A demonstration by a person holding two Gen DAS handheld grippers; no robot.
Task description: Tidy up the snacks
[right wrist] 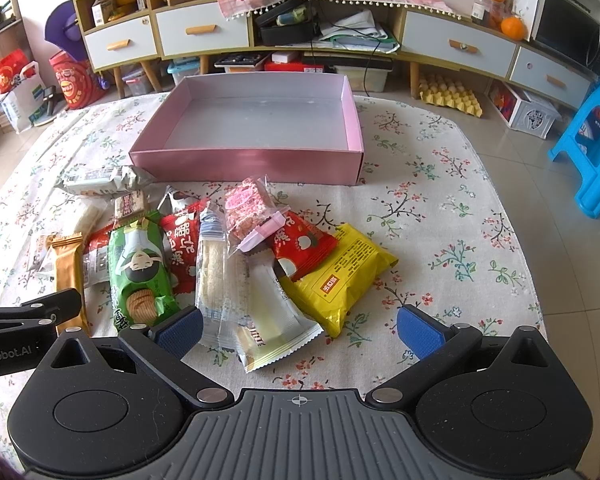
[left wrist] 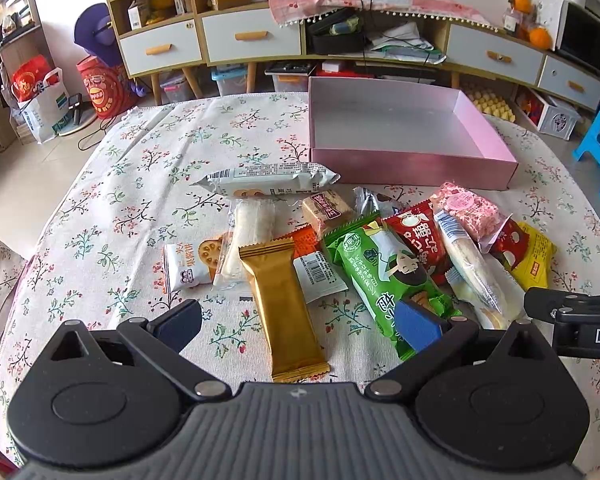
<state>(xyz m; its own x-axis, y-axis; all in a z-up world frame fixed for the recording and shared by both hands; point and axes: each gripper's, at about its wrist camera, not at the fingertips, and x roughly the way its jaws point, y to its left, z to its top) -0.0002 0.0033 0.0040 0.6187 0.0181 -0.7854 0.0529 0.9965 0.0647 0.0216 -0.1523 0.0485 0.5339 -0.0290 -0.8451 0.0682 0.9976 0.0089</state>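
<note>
Several snack packets lie in a loose pile on the floral tablecloth, in front of an empty pink box point(left wrist: 412, 165) point(right wrist: 244, 166). My left gripper point(left wrist: 300, 326) is open and empty; a gold wafer packet point(left wrist: 284, 308) lies between its fingers and a green cracker bag point(left wrist: 384, 268) sits under the right fingertip. My right gripper point(right wrist: 300, 330) is open and empty, just short of a clear-wrapped cake packet point(right wrist: 272, 320), with a yellow packet point(right wrist: 340, 276) and a green bag point(right wrist: 140, 276) beside it. Each gripper shows at the edge of the other's view.
The tablecloth point(left wrist: 112, 216) point(right wrist: 440, 216) covers the table to its edges. Behind it stand wooden cabinets with white drawers point(left wrist: 252, 36), storage bins on the floor, and a blue plastic stool point(right wrist: 592, 152) at the right.
</note>
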